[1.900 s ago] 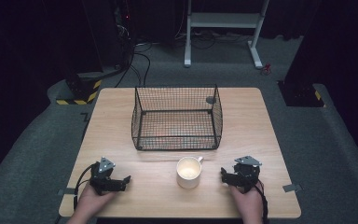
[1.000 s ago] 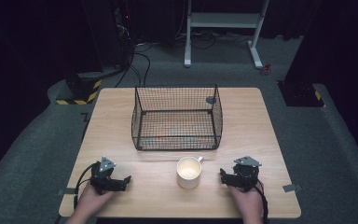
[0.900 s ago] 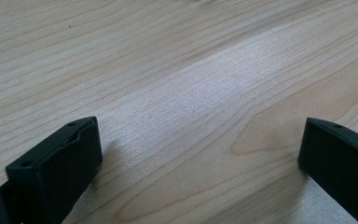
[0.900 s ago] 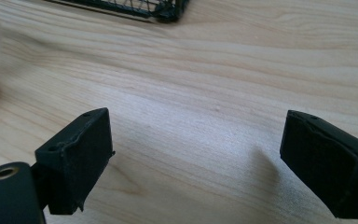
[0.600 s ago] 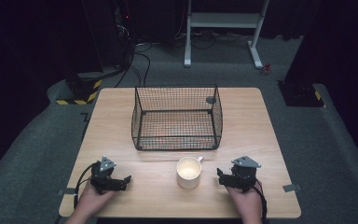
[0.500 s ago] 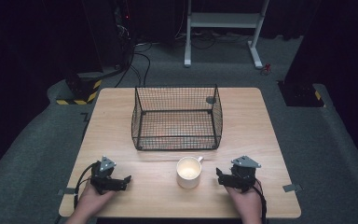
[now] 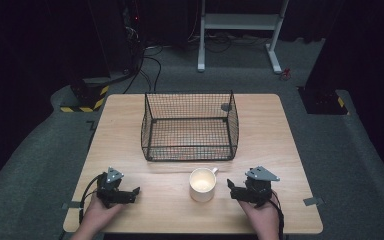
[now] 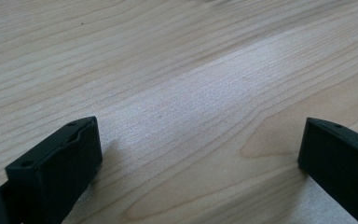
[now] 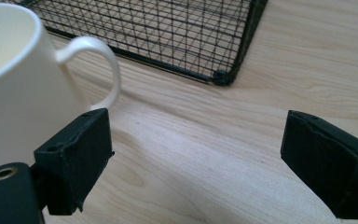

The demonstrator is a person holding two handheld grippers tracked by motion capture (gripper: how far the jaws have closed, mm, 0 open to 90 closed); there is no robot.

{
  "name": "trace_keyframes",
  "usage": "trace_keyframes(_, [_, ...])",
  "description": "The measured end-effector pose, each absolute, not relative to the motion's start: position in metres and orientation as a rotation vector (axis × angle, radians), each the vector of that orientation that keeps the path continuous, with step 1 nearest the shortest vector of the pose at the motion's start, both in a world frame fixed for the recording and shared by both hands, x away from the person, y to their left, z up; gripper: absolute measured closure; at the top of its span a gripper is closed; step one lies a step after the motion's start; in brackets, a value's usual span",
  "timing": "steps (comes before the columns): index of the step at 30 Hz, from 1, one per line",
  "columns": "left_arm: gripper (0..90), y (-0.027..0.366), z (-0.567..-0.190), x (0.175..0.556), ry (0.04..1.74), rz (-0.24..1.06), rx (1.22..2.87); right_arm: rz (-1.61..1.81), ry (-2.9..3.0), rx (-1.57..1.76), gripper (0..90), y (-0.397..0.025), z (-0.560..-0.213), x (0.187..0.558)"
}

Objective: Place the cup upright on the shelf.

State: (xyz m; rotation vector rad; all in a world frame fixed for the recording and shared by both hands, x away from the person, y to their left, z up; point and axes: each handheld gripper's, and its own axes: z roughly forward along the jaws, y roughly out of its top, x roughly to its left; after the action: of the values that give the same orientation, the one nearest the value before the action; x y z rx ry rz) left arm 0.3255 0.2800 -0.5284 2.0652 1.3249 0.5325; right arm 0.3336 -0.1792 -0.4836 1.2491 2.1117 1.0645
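Where glossy cream mug [image 7: 202, 184] curves, black wire-mesh basket [image 7: 189, 127] behind; woodgrain table [image 7: 280, 145].

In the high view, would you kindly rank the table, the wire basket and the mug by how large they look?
1. table, largest.
2. wire basket, clearly smaller.
3. mug, smallest, though it stands nearer the camera than the basket.

No text, label, brand, number or sign can be read anywhere here.

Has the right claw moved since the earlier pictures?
Yes. The right claw has edged left toward the mug, which stays put.
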Motion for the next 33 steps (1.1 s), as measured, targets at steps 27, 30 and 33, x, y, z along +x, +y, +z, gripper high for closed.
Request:
trace_keyframes(27, [0.0, 0.281, -0.529, 0.325, 1.319, 0.540, 2.066, 1.207, 2.164, 1.110, 8.7, -0.149, -0.453, 0.318])
trace_keyframes(30, [0.1, 0.281, -0.529, 0.324, 1.323, 0.536, 2.061, 1.224, 2.175, 1.082, 8.7, -0.144, -0.449, 0.316])
trace_keyframes(33, [0.1, 0.281, -0.529, 0.324, 1.322, 0.535, 2.062, 1.245, 2.181, 1.062, 8.7, -0.138, -0.447, 0.313])
